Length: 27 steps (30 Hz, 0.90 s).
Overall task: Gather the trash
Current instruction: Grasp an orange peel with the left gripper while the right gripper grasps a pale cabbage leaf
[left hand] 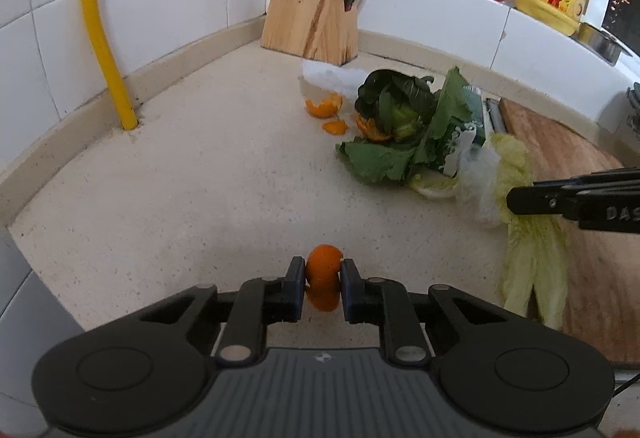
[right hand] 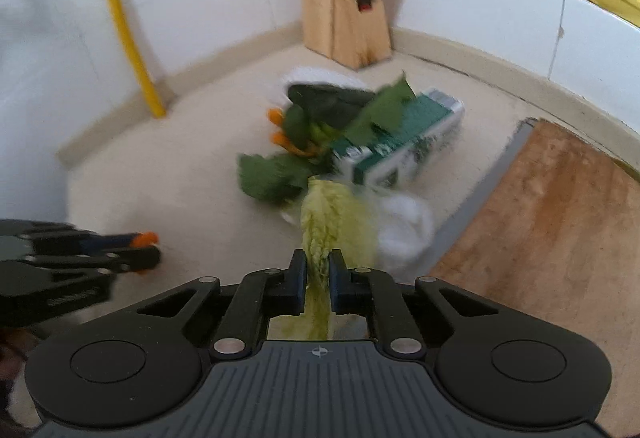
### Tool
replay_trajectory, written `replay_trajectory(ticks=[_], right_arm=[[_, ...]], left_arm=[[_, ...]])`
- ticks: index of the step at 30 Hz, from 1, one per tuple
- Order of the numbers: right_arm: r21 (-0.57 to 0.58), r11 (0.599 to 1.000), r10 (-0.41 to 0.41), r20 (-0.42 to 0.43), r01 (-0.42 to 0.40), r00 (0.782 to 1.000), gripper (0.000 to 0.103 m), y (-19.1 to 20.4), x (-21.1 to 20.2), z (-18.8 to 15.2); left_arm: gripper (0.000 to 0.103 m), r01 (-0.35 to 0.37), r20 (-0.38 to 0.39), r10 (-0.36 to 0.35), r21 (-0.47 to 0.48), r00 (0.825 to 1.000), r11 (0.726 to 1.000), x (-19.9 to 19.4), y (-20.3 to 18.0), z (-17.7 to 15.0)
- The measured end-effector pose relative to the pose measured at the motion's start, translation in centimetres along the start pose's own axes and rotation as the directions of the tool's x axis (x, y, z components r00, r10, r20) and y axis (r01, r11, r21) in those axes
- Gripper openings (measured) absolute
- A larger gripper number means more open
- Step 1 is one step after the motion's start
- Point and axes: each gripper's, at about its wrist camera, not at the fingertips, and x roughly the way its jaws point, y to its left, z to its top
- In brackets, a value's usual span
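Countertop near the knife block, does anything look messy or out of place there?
Yes. Orange peel pieces, dark green leaves and a green carton lie heaped on the bare counter, food scraps rather than things stored there.

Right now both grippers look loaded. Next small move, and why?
Probably lift both straight up off the counter. The left gripper is shut on an orange peel and the right gripper on a pale cabbage leaf whose far end still lies in the pile by the green carton. No bin is in view.
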Motion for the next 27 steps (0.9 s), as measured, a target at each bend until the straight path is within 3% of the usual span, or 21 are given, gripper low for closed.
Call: replay_trajectory(ticks=[3,5,6,7,9,14,20,22,23,24,25,26,27], right_arm=[[-0.003,0.999,0.038,0.009,-0.038,0.999,0.018,0.0,-0.6,0.4],[-0.021,1.000,0.012,0.007,-0.012,1.000,0.030,0.0,-0.3,0.2],[-0.041,0.999,0.000,-0.015,-0.001,1.000,0.042,0.1,0.0,0.1],[-0.045,0.999,-0.015,-0.023,0.013,1.000,0.062,0.1,0.3,-0.1],[-0.060,0.998,-0.019,-0.027,0.017,0.999,0.073,0.2,0.6,-0.5],[-0.055,0.998,0.010,-0.061,-0.013,0.998,0.074,0.3,1.7,-1.0],[-0.062,0.998,0.020,-0.086,-0.025,0.996,0.070,0.9,2.8,-1.3],[-0.061,0.998,0.022,-0.104,-0.029,0.994,0.066,1.0,3.0,-1.6],[-0.057,0.998,0.029,-0.117,-0.036,0.993,0.065,1.0,3.1,-1.7],[-0.062,0.998,0.024,-0.108,-0.031,0.994,0.062,1.1,3.1,-1.9],[-0.073,0.997,0.014,-0.105,-0.022,0.994,0.051,1.3,3.1,-1.9],[-0.079,0.997,0.008,-0.102,-0.016,0.995,0.042,1.5,3.1,-1.9],[-0.072,0.997,0.010,-0.104,-0.017,0.995,0.024,1.5,3.0,-1.9]], left_arm=[[0.014,-0.017,-0.008,0.017,0.002,1.000,1.000,0.3,0.0,-0.1],[0.018,-0.022,-0.024,0.022,0.009,0.999,1.000,0.6,-0.1,-0.2],[0.021,-0.021,-0.030,0.021,0.012,0.999,1.000,0.7,-0.1,-0.3],[0.028,-0.023,-0.031,0.023,0.015,0.999,1.000,0.7,-0.2,-0.4],[0.035,-0.033,-0.033,0.033,0.024,0.999,0.999,0.9,-0.3,-0.5],[0.042,-0.045,-0.035,0.046,0.027,0.998,0.999,1.3,-0.3,-0.7],[0.042,-0.056,-0.023,0.056,0.026,0.998,0.998,1.3,-0.3,-0.9],[0.037,-0.064,-0.019,0.065,0.024,0.998,0.998,1.2,-0.3,-1.0],[0.030,-0.074,-0.017,0.075,0.021,0.997,0.997,1.1,-0.3,-1.0],[0.024,-0.074,-0.016,0.074,0.018,0.997,0.997,1.1,-0.3,-0.9],[0.013,-0.063,-0.019,0.063,0.007,0.998,0.998,1.0,-0.2,-0.9],[0.013,-0.055,-0.024,0.055,-0.005,0.998,0.998,1.0,-0.1,-0.8],[0.012,-0.052,-0.027,0.051,-0.014,0.998,0.999,0.9,-0.1,-0.9]])
